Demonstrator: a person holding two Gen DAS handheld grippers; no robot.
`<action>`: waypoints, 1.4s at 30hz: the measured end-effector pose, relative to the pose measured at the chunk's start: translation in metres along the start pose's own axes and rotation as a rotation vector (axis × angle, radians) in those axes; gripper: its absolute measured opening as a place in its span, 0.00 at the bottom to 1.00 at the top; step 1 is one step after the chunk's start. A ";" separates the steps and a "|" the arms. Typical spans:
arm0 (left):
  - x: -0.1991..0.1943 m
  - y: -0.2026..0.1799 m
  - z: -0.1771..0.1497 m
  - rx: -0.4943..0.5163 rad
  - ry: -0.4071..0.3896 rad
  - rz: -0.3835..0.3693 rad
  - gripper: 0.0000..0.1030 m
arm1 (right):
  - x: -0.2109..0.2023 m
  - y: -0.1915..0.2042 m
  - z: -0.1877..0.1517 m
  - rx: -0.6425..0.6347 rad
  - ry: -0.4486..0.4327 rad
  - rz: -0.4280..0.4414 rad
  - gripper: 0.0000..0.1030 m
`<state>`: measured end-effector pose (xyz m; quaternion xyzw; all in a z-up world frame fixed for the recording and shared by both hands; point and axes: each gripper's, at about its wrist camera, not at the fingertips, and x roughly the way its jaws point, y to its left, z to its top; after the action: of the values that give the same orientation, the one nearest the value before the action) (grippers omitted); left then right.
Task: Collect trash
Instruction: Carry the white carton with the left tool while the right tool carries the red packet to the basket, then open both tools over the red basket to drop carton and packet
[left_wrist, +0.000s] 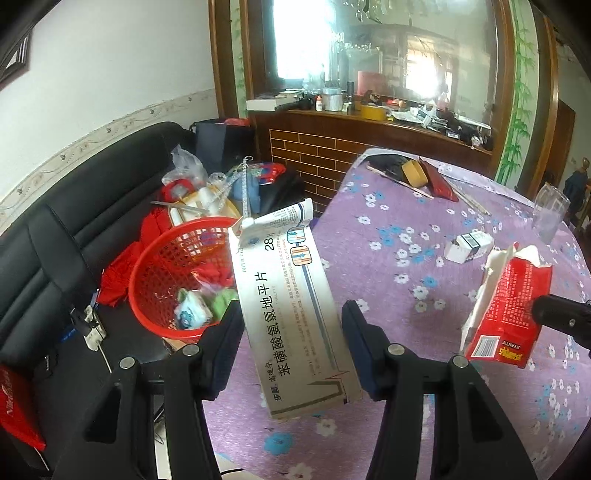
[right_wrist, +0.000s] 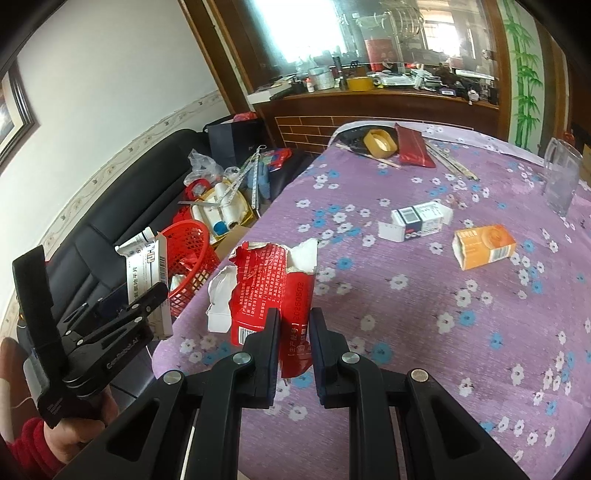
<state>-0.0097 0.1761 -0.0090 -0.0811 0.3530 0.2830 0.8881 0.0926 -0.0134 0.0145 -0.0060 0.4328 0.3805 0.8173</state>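
While the left claw looks down past the table's edge, a long white pill box stands between its two fingers, half-spread, with a crumpled tube lying across the box's far end. The left finger touches the box's side; whether the right one presses it I cannot tell. Beyond and left of the claw, a red basket sits on a black sofa, with scraps already inside. To the claw's right, above the purple flowered cloth, a torn red carton hangs from the other claw's dark tip.

From the right wrist, the right claw is squeezed narrow on the torn red carton, which sticks up ahead of the fingers. Left of it, the left claw carries the pill box next to the red basket. Ahead and right of the claw, a small white box and an orange box lie on the cloth, a clear glass farther off.
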 end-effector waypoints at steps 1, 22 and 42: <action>0.000 0.003 0.001 -0.003 -0.001 0.004 0.52 | 0.002 0.004 0.001 -0.005 0.002 0.003 0.16; 0.006 0.067 0.001 -0.080 0.003 0.046 0.52 | 0.039 0.068 0.031 -0.085 0.023 0.048 0.17; 0.068 0.159 0.026 -0.156 0.062 0.063 0.52 | 0.154 0.162 0.098 -0.099 0.098 0.094 0.18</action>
<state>-0.0433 0.3472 -0.0270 -0.1475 0.3596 0.3348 0.8584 0.1119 0.2301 0.0176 -0.0447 0.4527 0.4388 0.7749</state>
